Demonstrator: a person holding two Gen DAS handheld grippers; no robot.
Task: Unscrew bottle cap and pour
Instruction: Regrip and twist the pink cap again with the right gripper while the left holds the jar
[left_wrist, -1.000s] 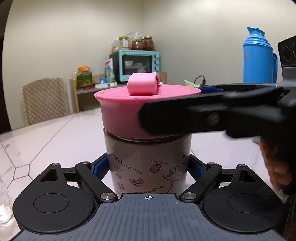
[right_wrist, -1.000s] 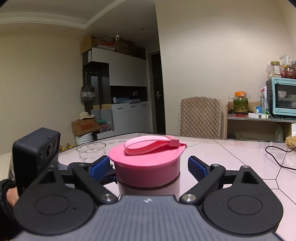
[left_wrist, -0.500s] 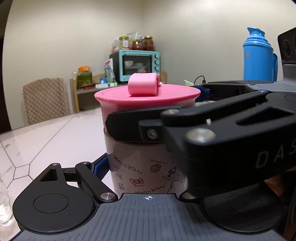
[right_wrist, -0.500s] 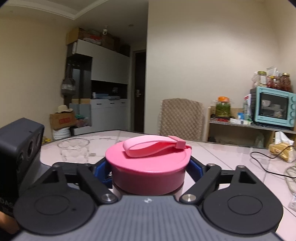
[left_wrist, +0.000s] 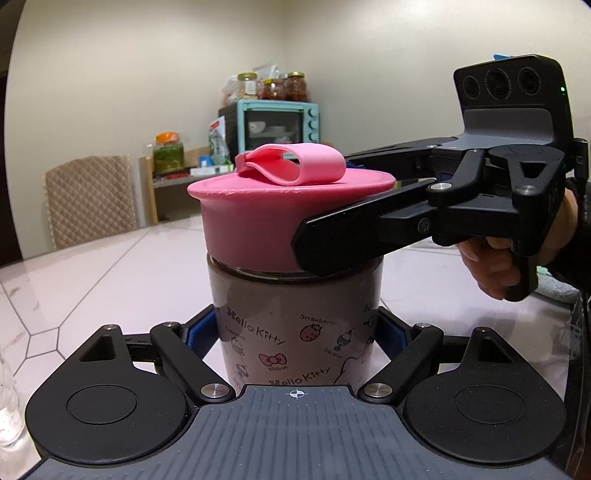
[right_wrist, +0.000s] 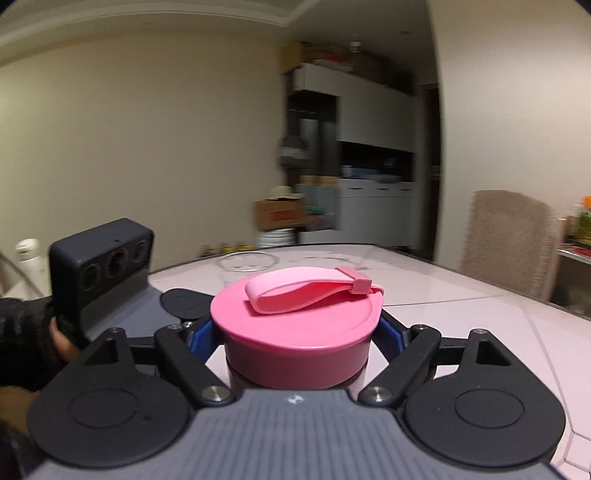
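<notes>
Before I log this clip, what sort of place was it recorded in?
Most likely a home dining or kitchen area: a pale tiled table with a padded chair behind it, a teal toaster oven topped with food jars, and white storage cabinets in the background.

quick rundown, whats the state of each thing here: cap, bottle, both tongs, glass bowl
pink cap: on the bottle, strap loop lying flat on top
Hello Kitty bottle: upright on the table, contents not visible
left tongs: shut on the bottle body
right tongs: shut on the cap's sides
glass bowl: upright on the table behind the bottle, contents unclear
</notes>
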